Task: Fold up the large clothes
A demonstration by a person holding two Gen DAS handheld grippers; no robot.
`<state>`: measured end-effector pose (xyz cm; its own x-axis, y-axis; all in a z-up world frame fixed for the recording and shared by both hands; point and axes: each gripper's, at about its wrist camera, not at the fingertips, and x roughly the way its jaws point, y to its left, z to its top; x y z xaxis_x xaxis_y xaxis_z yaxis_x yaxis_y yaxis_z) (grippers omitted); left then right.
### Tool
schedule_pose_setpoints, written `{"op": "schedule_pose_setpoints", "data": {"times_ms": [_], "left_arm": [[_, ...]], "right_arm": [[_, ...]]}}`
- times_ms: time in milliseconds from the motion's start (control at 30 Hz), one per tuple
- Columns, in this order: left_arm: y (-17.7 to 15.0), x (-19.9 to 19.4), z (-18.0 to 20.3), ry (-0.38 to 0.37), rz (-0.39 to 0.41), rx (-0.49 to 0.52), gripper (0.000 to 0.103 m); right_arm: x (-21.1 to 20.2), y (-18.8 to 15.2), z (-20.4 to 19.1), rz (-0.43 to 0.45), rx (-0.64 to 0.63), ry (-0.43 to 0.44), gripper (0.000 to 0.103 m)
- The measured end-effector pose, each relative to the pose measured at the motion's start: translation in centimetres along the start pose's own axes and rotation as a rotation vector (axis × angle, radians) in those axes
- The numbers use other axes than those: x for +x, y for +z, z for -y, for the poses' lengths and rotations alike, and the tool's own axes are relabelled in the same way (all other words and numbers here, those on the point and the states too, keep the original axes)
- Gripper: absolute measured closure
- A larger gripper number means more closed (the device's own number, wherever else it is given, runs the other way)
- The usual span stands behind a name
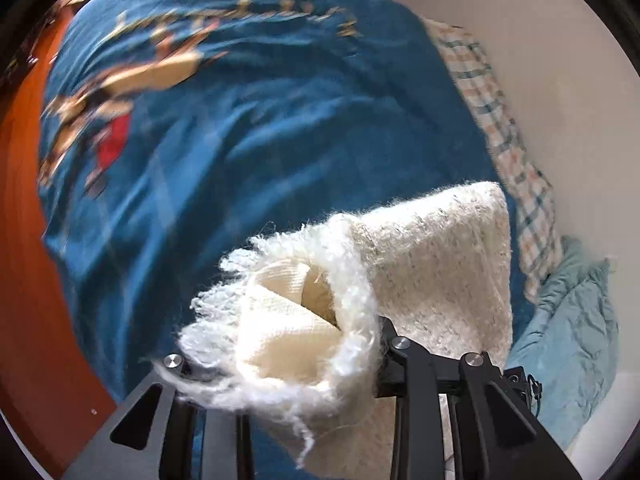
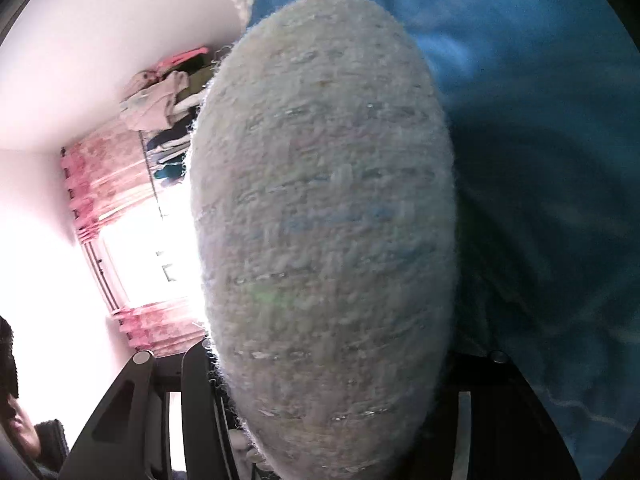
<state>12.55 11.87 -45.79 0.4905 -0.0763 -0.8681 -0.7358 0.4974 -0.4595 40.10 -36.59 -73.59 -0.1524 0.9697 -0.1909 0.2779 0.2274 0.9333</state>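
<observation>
The left gripper (image 1: 280, 364) clamps the shawl's (image 1: 432, 264) fringed edge above the blue bedspread (image 1: 256, 152). The right gripper (image 2: 320, 364) grips its folded bulk.

Left wrist view: looks down its fingers from close above the blue bedspread (image 1: 248, 152), wall upper right. Right wrist view: rolled sideways, almost against the cream knit garment (image 2: 324, 220), window (image 2: 148, 256) lower left. Shared: garment, bedspread.
</observation>
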Motion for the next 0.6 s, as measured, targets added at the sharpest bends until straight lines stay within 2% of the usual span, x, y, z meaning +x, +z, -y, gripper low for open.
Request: {"op": "schedule_pose_setpoints", "data": {"times_ms": [100, 233, 433, 600], "left_arm": [[2.4, 1.8, 5.2, -0.034, 0.009, 0.049, 0.077], [4.8, 4.2, 10.9, -0.089, 0.03, 0.118, 0.077], [10.9, 13.9, 21.1, -0.188, 0.003, 0.196, 0.078], [14.6, 22.1, 27.3, -0.218, -0.039, 0.246, 0.078]], "right_arm": [[-1.1, 3.1, -2.7, 0.025, -0.029, 0.019, 0.047], [-3.1, 9.2, -6.3, 0.095, -0.061, 0.037, 0.047], [-4.8, 20.4, -10.0, 0.2, -0.124, 0.045, 0.047], [-5.2, 31.2, -9.8, 0.251, -0.123, 0.083, 0.047]]}}
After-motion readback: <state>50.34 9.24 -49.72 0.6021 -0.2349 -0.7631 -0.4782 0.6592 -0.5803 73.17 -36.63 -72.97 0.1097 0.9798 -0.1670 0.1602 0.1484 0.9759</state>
